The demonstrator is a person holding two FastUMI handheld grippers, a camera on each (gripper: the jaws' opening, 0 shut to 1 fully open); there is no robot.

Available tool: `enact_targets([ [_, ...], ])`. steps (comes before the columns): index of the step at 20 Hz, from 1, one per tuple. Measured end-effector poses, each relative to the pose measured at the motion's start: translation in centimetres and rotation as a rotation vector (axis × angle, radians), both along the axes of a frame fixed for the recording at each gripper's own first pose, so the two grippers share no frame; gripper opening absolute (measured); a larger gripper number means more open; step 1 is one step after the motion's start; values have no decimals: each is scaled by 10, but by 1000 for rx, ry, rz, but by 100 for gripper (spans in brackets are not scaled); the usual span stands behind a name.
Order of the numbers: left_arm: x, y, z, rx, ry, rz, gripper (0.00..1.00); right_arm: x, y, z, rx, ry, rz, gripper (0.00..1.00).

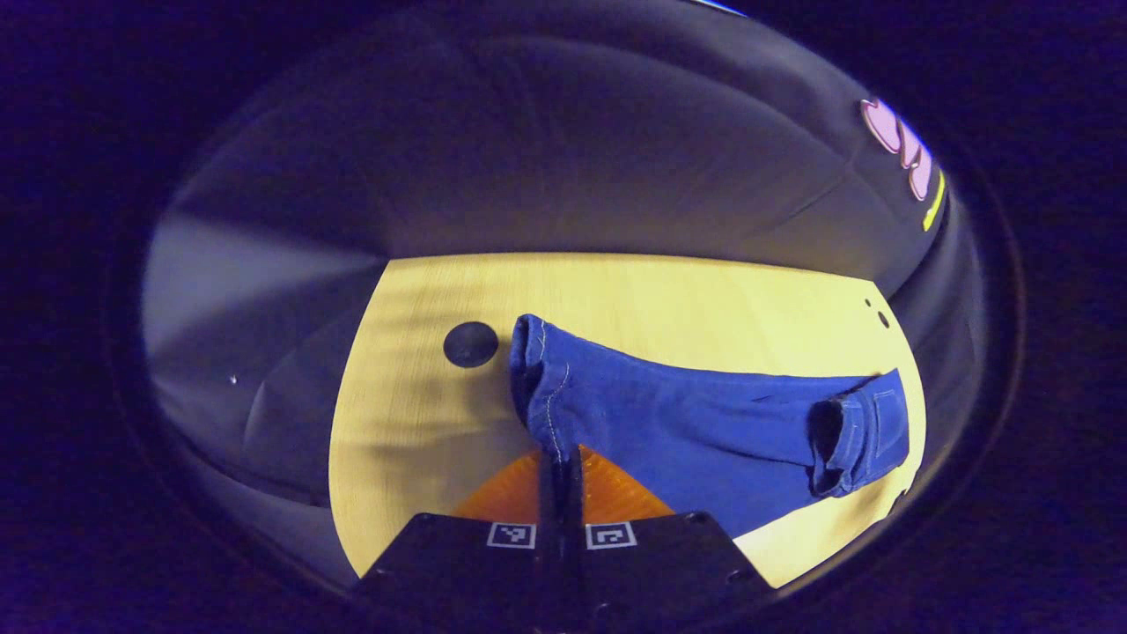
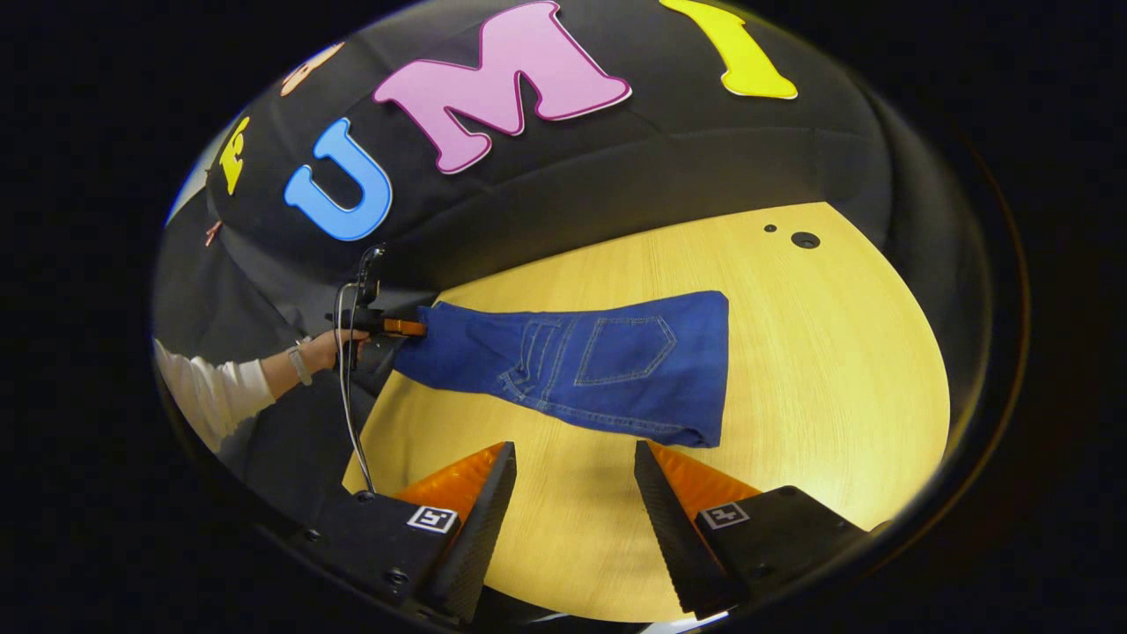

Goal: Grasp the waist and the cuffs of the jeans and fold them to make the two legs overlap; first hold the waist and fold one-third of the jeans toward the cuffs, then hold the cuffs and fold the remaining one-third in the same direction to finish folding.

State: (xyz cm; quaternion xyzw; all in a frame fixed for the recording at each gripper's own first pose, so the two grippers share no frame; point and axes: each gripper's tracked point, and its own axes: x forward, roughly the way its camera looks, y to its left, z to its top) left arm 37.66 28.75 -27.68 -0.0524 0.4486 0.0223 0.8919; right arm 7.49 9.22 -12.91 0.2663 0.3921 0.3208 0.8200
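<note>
The left hand-held gripper (image 1: 561, 458) is clenched on the cuff end of the jeans (image 1: 704, 423), which stretch away ahead and rightward along the surface (image 1: 423, 423). The right hand-held gripper (image 2: 572, 480) is released, jeans just ahead, waist end nearer it.

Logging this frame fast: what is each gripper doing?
Left gripper: shut on the jeans at the cuffs.
Right gripper: open, holding nothing, above the table.
</note>
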Motion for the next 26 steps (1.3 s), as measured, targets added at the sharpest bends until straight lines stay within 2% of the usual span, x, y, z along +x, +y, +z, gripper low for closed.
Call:
enact_targets([
  [4,-8,-31,67,-86,-99,-87,6,7,-2,16,35,-29,-17,84],
  [8,-16,-38,160,-142,-167,-221,6,10,-14,30,66,-58,-49,84],
  [12,-7,-50,238,-179,-214,-352,6,9,-33,30,48,-88,-71,84],
  [15,-12,-41,228,-263,-193,-433,6,11,-52,25,32,-104,-96,83],
  [16,-16,-40,218,-278,-168,-484,6,12,-60,21,14,-108,-101,83],
  [19,-5,-18,182,-191,-103,-573,6,13,-86,5,-41,-119,-121,84],
  [23,4,-16,135,-122,-7,-559,7,12,-122,-15,-90,-108,-125,84],
  [26,13,-28,111,-119,15,-539,15,17,-146,-24,-133,-136,-119,84],
])
